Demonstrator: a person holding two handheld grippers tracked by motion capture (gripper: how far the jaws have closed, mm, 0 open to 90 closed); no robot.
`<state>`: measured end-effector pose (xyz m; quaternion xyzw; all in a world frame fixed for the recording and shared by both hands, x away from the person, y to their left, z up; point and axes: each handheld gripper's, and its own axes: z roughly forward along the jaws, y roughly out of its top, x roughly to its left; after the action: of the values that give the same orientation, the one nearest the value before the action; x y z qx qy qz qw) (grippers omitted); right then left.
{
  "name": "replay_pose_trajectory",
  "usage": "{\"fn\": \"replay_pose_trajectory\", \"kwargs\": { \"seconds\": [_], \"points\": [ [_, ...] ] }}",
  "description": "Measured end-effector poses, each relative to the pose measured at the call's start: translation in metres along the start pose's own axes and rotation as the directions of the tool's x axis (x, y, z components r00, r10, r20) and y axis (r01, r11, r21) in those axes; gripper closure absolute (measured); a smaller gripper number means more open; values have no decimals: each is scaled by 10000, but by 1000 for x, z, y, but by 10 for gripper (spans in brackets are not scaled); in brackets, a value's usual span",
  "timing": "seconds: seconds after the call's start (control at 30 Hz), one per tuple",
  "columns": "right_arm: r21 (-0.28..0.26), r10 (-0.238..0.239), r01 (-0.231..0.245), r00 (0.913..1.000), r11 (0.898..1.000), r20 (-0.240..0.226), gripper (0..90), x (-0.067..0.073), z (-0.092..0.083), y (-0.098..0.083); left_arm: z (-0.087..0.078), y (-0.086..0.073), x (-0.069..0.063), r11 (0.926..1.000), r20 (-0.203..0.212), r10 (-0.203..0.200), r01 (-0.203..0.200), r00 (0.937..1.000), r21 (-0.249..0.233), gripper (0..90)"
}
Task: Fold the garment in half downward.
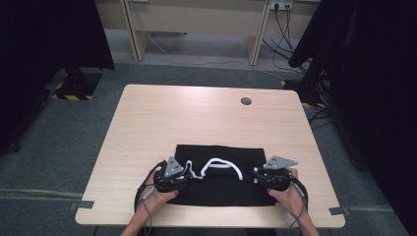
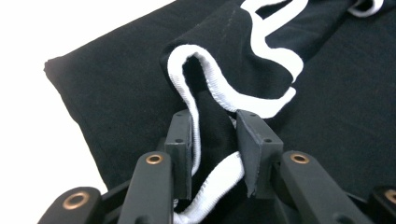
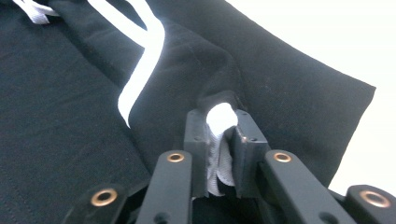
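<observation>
A black garment point(image 1: 221, 191) with a white trimmed edge point(image 1: 223, 163) lies folded at the near side of the table point(image 1: 196, 118). My left gripper point(image 1: 189, 176) sits at its left end. In the left gripper view its jaws point(image 2: 212, 140) hold a bunch of black cloth and the white edge point(image 2: 196, 84), which stands up in a loop just beyond them. My right gripper point(image 1: 253, 176) sits at the garment's right end. In the right gripper view its jaws point(image 3: 219, 135) pinch a wad of the white edge point(image 3: 222, 116). Between the two grippers the trim rises in an arc.
A round cable hole point(image 1: 246, 101) sits near the table's far edge. Beyond the table stand a pale desk frame point(image 1: 196, 24) and loose cables point(image 1: 290, 44) on the floor. Dark curtains point(image 1: 44, 44) hang at both sides.
</observation>
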<state>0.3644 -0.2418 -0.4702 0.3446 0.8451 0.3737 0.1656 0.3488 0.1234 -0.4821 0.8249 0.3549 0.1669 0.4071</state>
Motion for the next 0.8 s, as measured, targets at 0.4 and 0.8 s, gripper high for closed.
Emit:
{"fn": "replay_pose_trajectory", "kwargs": {
  "seconds": [0.4,0.8],
  "points": [
    [-661,1018,-1020,9948,9926,-55,466,-8,-23,29,-12,34,-1,9943,566,-672,715,9961,-795,184],
    [883,787,-761,9966,9932,-264,652,-5,22,49,27,44,7,9914,1022,-1146,1203,9881,-510,504]
  ]
}}
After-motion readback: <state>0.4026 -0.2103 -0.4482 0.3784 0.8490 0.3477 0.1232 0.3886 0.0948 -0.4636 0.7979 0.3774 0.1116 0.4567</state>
